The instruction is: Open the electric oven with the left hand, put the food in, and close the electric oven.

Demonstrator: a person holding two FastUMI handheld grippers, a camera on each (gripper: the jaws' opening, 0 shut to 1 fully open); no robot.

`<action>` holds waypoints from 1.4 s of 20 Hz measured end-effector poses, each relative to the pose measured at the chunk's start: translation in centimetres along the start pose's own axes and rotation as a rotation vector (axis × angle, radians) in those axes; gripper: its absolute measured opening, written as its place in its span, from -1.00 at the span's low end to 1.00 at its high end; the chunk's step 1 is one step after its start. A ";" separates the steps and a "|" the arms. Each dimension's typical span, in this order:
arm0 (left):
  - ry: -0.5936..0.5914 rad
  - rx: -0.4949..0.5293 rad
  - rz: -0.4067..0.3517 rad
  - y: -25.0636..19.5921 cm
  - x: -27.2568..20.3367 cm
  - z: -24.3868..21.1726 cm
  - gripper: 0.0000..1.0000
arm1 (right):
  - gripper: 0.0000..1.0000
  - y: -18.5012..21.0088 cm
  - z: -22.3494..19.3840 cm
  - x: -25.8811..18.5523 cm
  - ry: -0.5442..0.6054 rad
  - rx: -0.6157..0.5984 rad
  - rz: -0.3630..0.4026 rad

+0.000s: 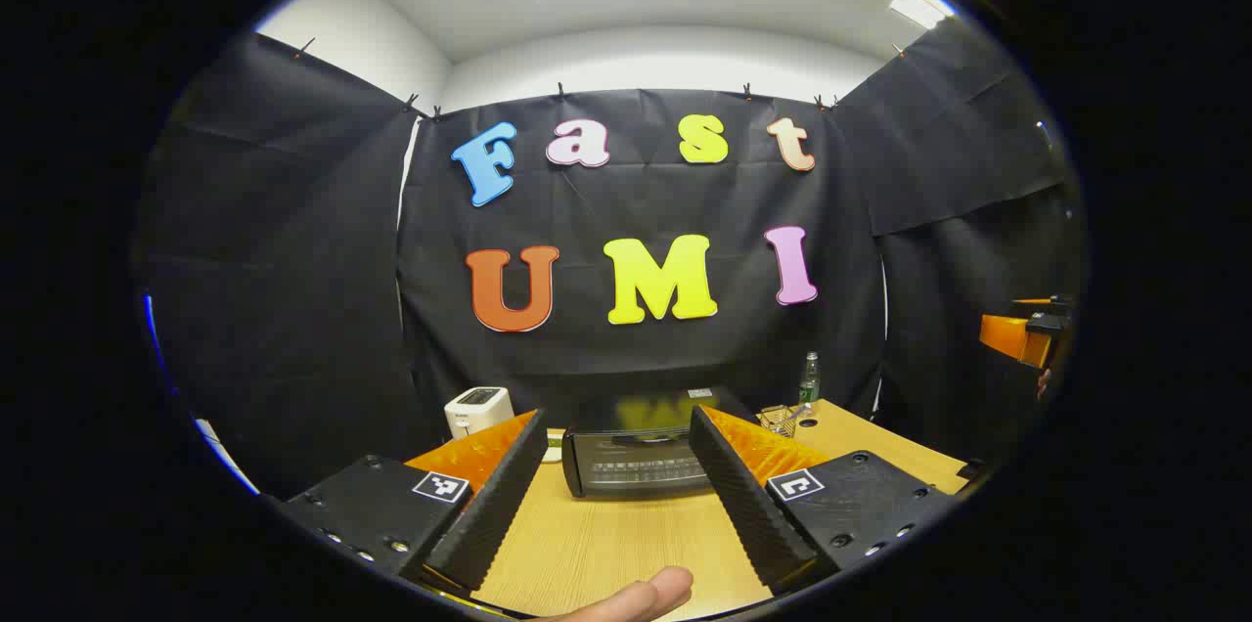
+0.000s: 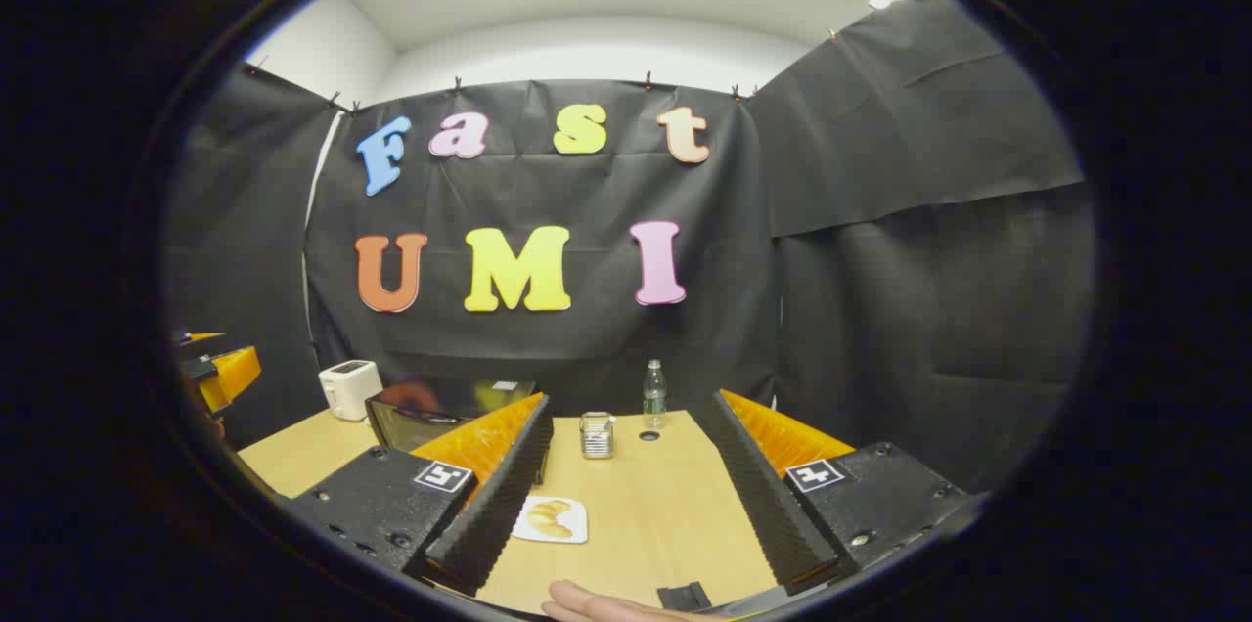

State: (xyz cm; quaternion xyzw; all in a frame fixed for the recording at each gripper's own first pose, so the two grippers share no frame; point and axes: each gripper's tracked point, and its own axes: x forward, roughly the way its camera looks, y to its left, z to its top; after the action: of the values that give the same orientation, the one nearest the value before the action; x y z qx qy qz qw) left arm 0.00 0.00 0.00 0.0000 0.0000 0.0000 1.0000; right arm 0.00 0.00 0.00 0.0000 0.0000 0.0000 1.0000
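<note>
**Both claws wide open, oven shut at the back of the table**

In the left gripper view, the left gripper [image 1: 614,490] hangs above the wooden table [image 1: 606,544] with its fingers spread wide and nothing between them. Straight ahead sits the electric oven [image 1: 636,461], door closed, toward the back edge of the table. Its two sides are hidden behind the fingers, so I can't make out the handle properly. A white toaster [image 1: 477,409] stands just left of it near the back left corner, and a wire basket [image 1: 778,419] plus a bottle [image 1: 809,379] sit to its right along the back edge. A fingertip pokes in at the bottom edge.

In the right gripper view, the right gripper [image 2: 621,495] is also spread wide, holding nothing. The food [image 2: 551,517], probably some pastry on a small white plate [image 2: 577,529], lies on the table just beside the gripper's left finger, partly tucked behind it. The other gripper is cut off at the far left edge there.
</note>
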 end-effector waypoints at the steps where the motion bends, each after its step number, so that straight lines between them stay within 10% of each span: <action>1: 0.008 0.006 0.000 -0.1 0.0 -0.3 0.90 | 1.00 -0.1 -0.1 0.1 -0.001 0.002 0.000; 14: 0.046 0.019 -0.019 -1.0 2.7 -1.6 0.90 | 1.00 -1.5 -0.2 1.3 -0.021 0.001 0.015; 28: 0.180 -0.011 -0.123 -5.9 18.3 -7.4 0.91 | 0.99 -3.6 -3.0 2.8 -0.009 0.048 0.051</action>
State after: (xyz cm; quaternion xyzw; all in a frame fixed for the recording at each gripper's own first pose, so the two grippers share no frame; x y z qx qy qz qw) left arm 18.29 -5.89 -7.35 -0.0057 0.0897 -0.0612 0.9941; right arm 2.79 -3.56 -2.98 0.0241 -0.0043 0.0255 0.9994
